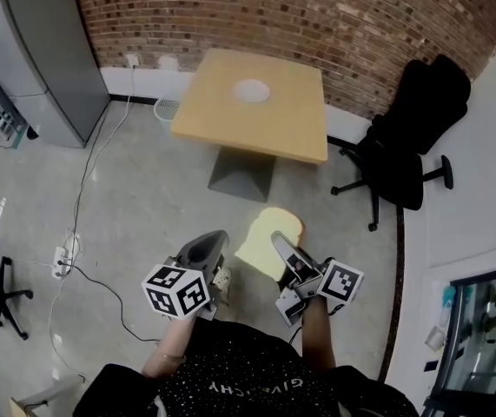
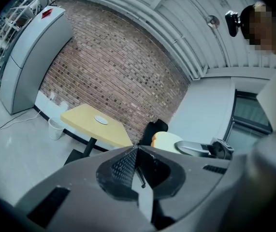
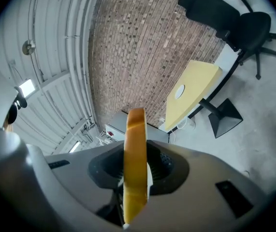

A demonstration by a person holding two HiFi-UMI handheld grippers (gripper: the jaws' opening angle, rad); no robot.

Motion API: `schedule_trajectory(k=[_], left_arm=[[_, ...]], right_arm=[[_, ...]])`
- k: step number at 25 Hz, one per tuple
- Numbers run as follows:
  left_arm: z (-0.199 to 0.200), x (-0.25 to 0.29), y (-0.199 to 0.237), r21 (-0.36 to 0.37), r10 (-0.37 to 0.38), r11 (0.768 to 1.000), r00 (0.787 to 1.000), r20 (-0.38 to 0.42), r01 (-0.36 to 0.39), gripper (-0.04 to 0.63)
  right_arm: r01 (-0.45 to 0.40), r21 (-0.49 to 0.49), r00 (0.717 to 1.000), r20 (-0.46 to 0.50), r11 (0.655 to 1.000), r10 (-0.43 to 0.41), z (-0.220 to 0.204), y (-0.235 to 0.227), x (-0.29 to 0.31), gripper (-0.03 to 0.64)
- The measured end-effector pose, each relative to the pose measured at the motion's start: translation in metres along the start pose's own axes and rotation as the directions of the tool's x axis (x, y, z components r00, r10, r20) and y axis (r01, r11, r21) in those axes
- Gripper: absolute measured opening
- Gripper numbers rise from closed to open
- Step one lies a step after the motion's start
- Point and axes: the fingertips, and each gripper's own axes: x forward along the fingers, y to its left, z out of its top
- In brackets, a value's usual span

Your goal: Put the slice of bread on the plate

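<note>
Golden bread slice (image 3: 135, 158) clamped edge-on in right gripper (image 1: 281, 247); plate (image 1: 252, 91) well apart.

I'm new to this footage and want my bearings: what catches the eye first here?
A slice of bread stands out, clamped in the right gripper above the floor. Ahead, a yellow table by the brick wall carries a white plate. The left gripper is shut and empty.

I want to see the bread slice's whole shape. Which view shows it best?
The head view: the bread slice shows its broad face and crust outline there. The right gripper view shows it only edge-on, pinched in the right gripper. The left gripper view catches only a small part of it.
</note>
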Motion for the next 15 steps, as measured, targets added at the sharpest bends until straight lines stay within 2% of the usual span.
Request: schedule_trajectory(k=[8, 15], left_arm=[[0.043, 0.059, 0.04, -0.002, -0.035, 0.999, 0.999, -0.017, 0.035, 0.009], [0.066, 0.092, 0.065, 0.007, -0.071, 0.997, 0.997, -0.03, 0.071, 0.01]], right_arm=[[0.01, -0.001, 1.0, 0.028, 1.0, -0.01, 0.049, -0.019, 0.058, 0.097], [0.016, -0.012, 0.999, 0.043, 1.0, -0.015, 0.073, -0.029, 0.096, 0.097]])
